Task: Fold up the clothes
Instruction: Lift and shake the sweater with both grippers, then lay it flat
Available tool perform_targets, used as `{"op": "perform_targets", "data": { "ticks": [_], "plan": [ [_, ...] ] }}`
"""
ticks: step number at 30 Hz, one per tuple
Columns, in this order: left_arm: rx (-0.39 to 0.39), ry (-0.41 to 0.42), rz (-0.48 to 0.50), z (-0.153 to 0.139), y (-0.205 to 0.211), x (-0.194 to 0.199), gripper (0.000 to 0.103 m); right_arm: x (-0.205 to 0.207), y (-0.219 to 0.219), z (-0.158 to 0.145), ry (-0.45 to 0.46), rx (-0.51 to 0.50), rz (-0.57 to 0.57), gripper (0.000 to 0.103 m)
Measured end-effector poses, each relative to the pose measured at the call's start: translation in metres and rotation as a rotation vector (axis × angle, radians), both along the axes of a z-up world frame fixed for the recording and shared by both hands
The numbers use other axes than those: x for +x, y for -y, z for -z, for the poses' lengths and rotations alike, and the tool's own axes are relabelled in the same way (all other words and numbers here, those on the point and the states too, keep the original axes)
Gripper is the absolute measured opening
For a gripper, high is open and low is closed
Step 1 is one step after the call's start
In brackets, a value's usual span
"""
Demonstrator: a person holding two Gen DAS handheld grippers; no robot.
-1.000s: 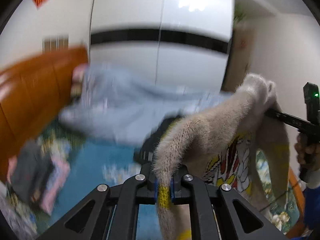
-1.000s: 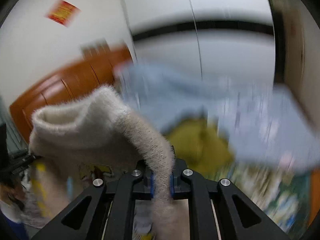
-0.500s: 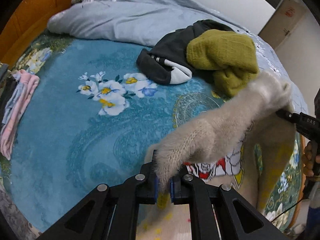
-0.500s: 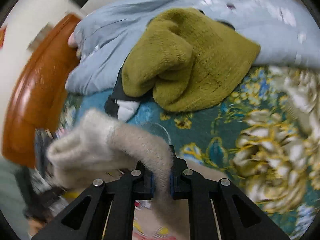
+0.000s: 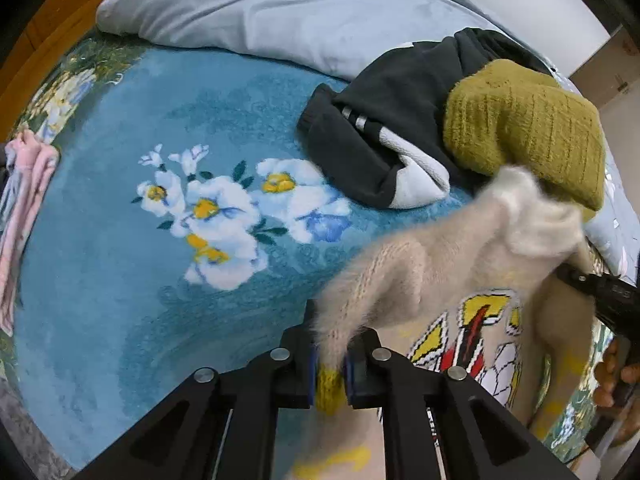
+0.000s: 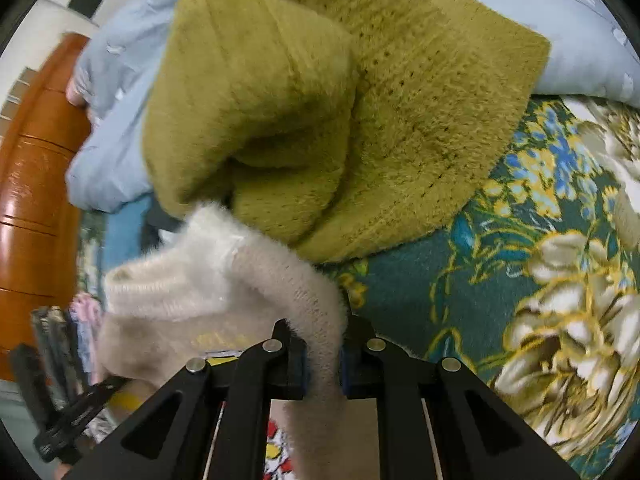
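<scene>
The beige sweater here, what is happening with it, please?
A person holds the fluffy beige sweater stretched between two handheld grippers. The left gripper and the right gripper are each shut on an edge of it, above the blue floral bedspread. An olive knit sweater and a dark garment lie unfolded on the bed behind. The fold is not yet made.

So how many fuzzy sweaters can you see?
2: the beige sweater held up between both tongs, and the green sweater lying behind it on the bed. Others may be hidden.
</scene>
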State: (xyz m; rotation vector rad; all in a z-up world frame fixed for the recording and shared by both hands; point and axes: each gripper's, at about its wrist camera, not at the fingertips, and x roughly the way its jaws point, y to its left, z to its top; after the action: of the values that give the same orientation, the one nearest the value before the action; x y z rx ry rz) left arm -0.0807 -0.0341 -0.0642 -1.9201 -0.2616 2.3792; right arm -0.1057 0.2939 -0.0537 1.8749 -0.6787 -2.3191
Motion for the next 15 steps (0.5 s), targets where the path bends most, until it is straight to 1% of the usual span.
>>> {"op": "perform_targets", "data": {
  "ticks": [2,4,6,7,8,10,12,13,15],
  "plan": [
    [0.019,-0.009,0.009,-0.003,0.004,0.005,0.022,-0.004,0.004,0.005,0.012,0.019,0.007,0.013],
    [0.043,-0.023,0.019,-0.008,0.010,0.014,0.047,-0.008,0.009,0.009,0.022,0.040,0.011,0.014],
    [0.067,-0.038,0.030,-0.013,0.016,0.023,0.058,-0.010,0.015,0.005,0.015,0.078,-0.016,0.015],
    [0.079,-0.045,0.035,-0.016,0.019,0.028,0.060,-0.009,0.016,-0.001,-0.002,0.086,-0.029,0.022],
    [0.091,-0.052,0.041,-0.018,0.023,0.032,0.060,-0.007,0.018,-0.007,-0.019,0.093,-0.041,0.039],
    [0.138,-0.062,0.029,-0.021,0.027,0.050,0.064,0.003,0.017,-0.014,-0.038,0.095,-0.050,0.057],
    [0.198,-0.065,0.007,-0.016,0.033,0.073,0.066,0.017,0.015,-0.018,-0.048,0.089,-0.050,0.058],
    [0.216,-0.055,-0.006,-0.010,0.037,0.082,0.066,0.024,0.013,-0.020,-0.054,0.086,-0.050,0.059],
    [0.257,-0.009,-0.041,0.007,0.041,0.100,0.066,0.038,0.011,-0.024,-0.064,0.079,-0.049,0.059]
  ]
}}
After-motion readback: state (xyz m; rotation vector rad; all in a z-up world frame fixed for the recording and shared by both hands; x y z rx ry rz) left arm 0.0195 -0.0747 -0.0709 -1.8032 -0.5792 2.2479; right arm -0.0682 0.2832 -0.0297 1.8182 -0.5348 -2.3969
